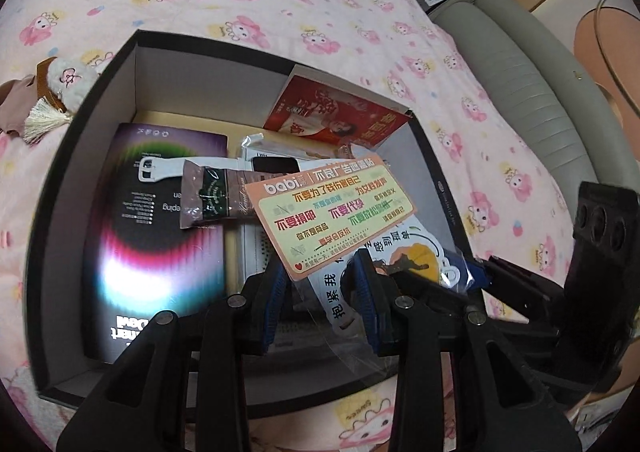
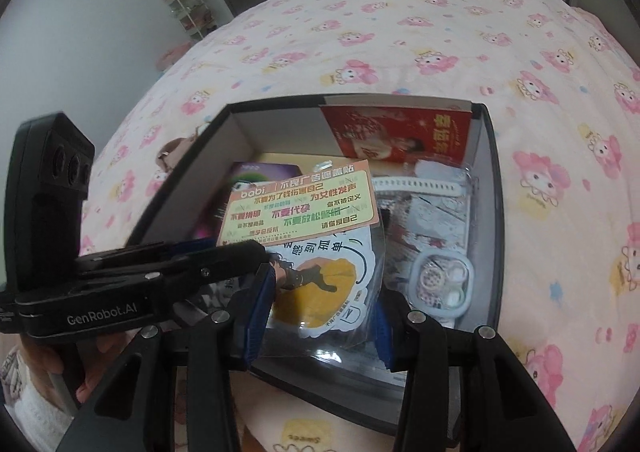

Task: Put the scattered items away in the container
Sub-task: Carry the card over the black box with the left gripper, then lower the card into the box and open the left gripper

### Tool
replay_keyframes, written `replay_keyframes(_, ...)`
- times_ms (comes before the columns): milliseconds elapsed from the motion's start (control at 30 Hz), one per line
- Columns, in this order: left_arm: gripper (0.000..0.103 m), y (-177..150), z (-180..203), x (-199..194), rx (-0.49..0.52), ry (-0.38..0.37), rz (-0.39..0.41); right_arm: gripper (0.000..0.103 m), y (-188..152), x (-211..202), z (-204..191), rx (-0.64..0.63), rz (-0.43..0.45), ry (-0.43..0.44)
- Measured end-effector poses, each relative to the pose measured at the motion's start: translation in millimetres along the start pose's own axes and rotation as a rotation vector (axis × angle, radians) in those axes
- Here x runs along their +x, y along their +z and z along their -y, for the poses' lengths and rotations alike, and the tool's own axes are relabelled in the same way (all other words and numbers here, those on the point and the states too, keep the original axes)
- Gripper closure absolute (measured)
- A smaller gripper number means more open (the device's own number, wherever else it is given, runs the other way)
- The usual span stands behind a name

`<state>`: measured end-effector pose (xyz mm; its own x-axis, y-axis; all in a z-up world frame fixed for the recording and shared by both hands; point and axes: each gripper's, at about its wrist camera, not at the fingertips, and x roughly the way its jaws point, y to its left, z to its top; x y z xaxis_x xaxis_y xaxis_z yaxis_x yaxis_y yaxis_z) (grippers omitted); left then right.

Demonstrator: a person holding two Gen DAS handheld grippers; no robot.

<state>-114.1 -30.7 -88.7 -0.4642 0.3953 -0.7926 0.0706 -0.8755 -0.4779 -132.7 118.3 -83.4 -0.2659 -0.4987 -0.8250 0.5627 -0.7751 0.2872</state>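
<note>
A clear sticker packet (image 1: 336,211) with an orange card and a white sticker hangs over the open black box (image 1: 100,103). My left gripper (image 1: 320,284) is shut on its near end. My right gripper (image 2: 322,316) is shut on the same sticker packet (image 2: 316,236), which spans its blue pads. Each tool shows in the other's view: the right gripper (image 1: 484,272) at the packet's right edge, the left gripper (image 2: 240,252) at its left edge. Inside the black box (image 2: 494,211) lie a purple carton (image 1: 160,211), a brown sachet (image 1: 216,191), a red booklet (image 2: 400,131), a white strap (image 2: 416,183) and a small case (image 2: 442,284).
The box sits on a pink cartoon-print bedspread (image 2: 400,31). A plush charm with a tassel (image 1: 60,91) lies on the bed just left of the box. A grey padded seat (image 1: 512,71) stands beside the bed. A person's hand (image 2: 40,372) holds the left tool.
</note>
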Motion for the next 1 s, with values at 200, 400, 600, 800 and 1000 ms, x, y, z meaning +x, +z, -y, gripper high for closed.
replay_keyframes(200,0.069,-5,0,11,-0.017,0.017,-0.025,0.061,-8,7,3,-0.015,-0.017,-0.051)
replay_keyframes(400,0.069,-7,5,20,-0.014,0.038,-0.042,0.061,-11,6,1,-0.052,-0.021,-0.163)
replay_keyframes(600,0.069,-7,10,25,0.022,0.090,-0.067,0.060,-13,1,-4,-0.117,-0.010,-0.264)
replay_keyframes(800,0.069,-8,10,24,0.037,0.101,-0.063,0.054,-10,-19,0,-0.098,0.107,-0.338)
replay_keyframes(1000,0.069,0,-2,28,-0.072,0.151,-0.034,0.054,-6,-10,10,-0.041,0.105,-0.313)
